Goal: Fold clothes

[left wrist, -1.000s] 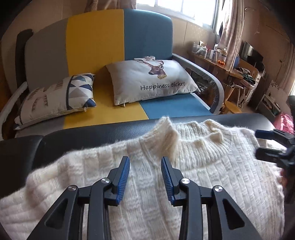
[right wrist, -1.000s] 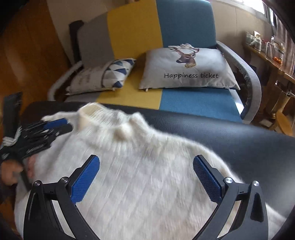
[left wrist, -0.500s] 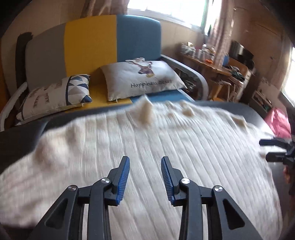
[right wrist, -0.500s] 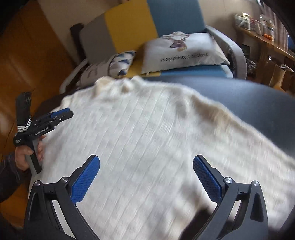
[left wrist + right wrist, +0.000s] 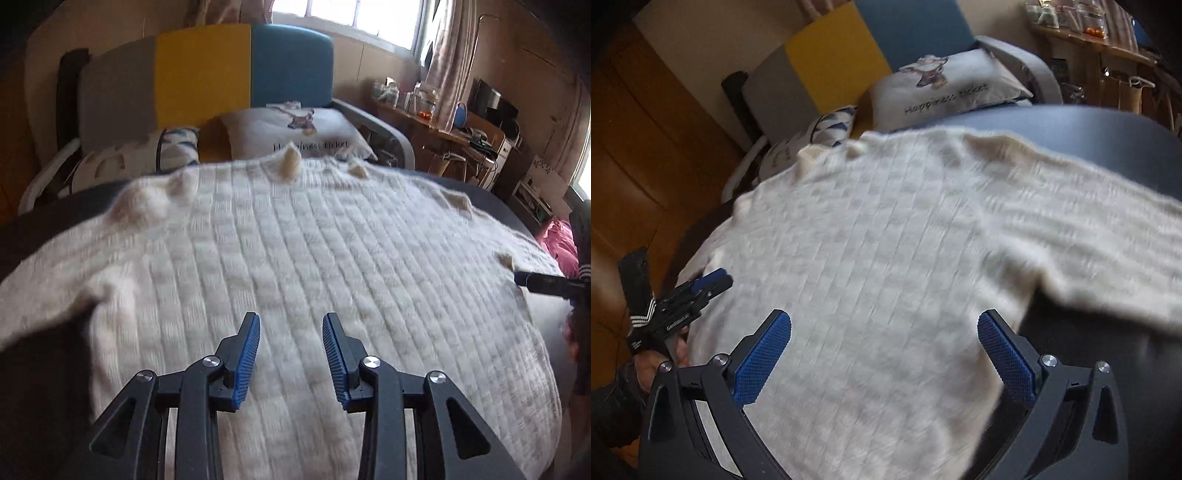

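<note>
A cream ribbed knit sweater (image 5: 314, 266) lies spread flat on a dark padded surface (image 5: 1108, 140), collar toward the sofa. It also shows in the right wrist view (image 5: 886, 251), with one sleeve (image 5: 1089, 251) stretched to the right. My left gripper (image 5: 291, 354) hovers over the lower body of the sweater, jaws part open and empty. My right gripper (image 5: 884, 350) is wide open and empty above the sweater's lower part. Each gripper shows in the other view, the right one (image 5: 546, 285) at the sweater's right edge, the left one (image 5: 701, 291) at its left edge.
A sofa (image 5: 207, 81) in grey, yellow and blue stands behind the surface with a deer pillow (image 5: 295, 129) and a triangle-pattern pillow (image 5: 177, 147). A cluttered wooden desk (image 5: 443, 122) stands at the right. A pink item (image 5: 561, 243) lies low at the right.
Both grippers have pulled back toward the near side and risen, so more of the sweater shows, now spread flat. The jaw openings have not changed.
</note>
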The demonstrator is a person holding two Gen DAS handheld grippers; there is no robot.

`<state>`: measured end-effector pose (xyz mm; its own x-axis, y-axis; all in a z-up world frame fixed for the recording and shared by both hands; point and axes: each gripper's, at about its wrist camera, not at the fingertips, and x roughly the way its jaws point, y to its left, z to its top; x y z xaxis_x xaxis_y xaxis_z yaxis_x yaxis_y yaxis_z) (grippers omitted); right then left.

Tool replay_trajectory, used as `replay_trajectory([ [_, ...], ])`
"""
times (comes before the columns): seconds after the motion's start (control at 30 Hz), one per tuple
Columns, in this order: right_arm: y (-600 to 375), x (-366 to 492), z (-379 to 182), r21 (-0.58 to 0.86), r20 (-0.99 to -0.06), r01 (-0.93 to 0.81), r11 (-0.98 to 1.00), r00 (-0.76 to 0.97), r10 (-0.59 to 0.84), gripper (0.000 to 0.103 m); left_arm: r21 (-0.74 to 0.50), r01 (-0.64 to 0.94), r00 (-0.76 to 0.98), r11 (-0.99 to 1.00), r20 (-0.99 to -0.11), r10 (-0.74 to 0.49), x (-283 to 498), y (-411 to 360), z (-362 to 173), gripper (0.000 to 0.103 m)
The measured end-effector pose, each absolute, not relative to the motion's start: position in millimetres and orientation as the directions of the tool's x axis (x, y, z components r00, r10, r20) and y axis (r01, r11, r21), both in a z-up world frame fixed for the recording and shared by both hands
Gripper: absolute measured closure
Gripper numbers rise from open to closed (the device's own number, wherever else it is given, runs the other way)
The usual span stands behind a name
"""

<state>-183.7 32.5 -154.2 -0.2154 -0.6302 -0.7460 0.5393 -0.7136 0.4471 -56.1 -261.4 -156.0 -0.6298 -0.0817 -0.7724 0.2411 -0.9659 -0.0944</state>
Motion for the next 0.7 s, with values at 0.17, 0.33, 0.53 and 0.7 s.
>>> replay_trajectory([
  [0.17,40,-168,-155,0.418,-0.754,0.515,-0.748,-0.262,-0.602,0.0,-0.083,0.285,-0.609,-0.955,-0.785,-0.114,-43,-258,-156,0.067],
  [0.33,83,-162,-124,0.448,-0.697,0.468,-0.762,-0.352,-0.625,0.0,-0.072,0.304,-0.6,-0.95,-0.789,-0.132,-25,-250,-159,0.067],
  [0.53,201,-177,-116,0.566,-0.628,0.207,-0.798,-0.518,-0.581,0.0,-0.054,0.313,-0.598,-0.948,-0.786,-0.153,-19,-245,-165,0.067],
  [0.7,281,-188,-119,0.598,-0.619,0.014,-0.801,-0.627,-0.473,0.0,-0.036,0.317,-0.593,-0.948,-0.787,-0.169,-19,-242,-166,0.066],
])
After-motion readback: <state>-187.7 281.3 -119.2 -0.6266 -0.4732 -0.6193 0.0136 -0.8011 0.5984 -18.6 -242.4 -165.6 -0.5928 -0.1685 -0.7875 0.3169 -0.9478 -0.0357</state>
